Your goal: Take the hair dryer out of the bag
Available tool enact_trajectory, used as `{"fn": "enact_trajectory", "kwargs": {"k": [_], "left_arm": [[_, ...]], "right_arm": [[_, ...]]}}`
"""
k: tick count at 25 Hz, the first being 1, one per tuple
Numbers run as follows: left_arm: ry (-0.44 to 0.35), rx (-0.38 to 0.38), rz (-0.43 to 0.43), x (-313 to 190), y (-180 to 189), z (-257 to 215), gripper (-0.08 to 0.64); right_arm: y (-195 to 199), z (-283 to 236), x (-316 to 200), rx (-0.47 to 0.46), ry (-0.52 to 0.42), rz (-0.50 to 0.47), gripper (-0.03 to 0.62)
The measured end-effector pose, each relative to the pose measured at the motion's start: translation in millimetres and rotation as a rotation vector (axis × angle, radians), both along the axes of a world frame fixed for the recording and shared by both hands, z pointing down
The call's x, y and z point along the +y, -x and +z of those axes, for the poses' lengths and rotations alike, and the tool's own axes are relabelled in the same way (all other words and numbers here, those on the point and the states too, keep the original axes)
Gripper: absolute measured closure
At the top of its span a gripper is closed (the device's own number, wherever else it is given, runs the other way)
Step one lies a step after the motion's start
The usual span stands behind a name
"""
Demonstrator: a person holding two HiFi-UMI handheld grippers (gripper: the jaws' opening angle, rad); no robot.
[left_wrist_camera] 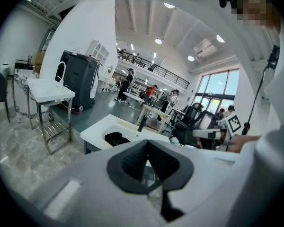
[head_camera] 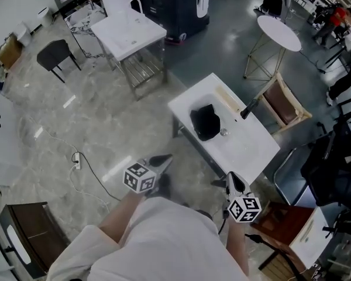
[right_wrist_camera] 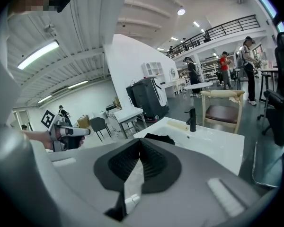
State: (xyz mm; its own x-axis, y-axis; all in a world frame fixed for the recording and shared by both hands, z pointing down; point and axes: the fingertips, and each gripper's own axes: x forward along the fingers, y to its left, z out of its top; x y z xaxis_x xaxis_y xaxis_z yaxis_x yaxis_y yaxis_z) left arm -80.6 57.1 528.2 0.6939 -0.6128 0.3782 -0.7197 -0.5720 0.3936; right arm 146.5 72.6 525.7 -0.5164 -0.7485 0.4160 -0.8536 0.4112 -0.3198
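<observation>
The left tool [head_camera: 165, 158] is fully closed with nothing between its jaws, over the floor just short of the white surface [head_camera: 251, 148]. On that surface, near a black tap [head_camera: 248, 109], lies the black bag [head_camera: 206, 122]; the dryer cannot be made out. The right tool [head_camera: 232, 177], also closed and empty, is at the surface's near edge.
</observation>
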Motion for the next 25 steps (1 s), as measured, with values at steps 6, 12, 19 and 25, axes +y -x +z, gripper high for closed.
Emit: {"fn": "enact_trajectory", "kwargs": {"k": [6, 12, 19, 25], "left_arm": [[0.025, 0.000, 0.052, -33, 22, 1, 0.561], [0.019, -0.007, 0.178, -59, 37, 8, 0.561], [0.034, -0.010, 0.262, -83, 45, 18, 0.561], [0.056, -0.003, 0.288, -95, 45, 28, 0.561]], "right_arm": [[23, -2, -23, 0.011, 0.013, 0.049, 0.588], [49, 6, -44, 0.021, 0.025, 0.105, 0.588], [72, 12, -59, 0.025, 0.034, 0.146, 0.588], [79, 20, -71, 0.040, 0.053, 0.146, 0.588]]}}
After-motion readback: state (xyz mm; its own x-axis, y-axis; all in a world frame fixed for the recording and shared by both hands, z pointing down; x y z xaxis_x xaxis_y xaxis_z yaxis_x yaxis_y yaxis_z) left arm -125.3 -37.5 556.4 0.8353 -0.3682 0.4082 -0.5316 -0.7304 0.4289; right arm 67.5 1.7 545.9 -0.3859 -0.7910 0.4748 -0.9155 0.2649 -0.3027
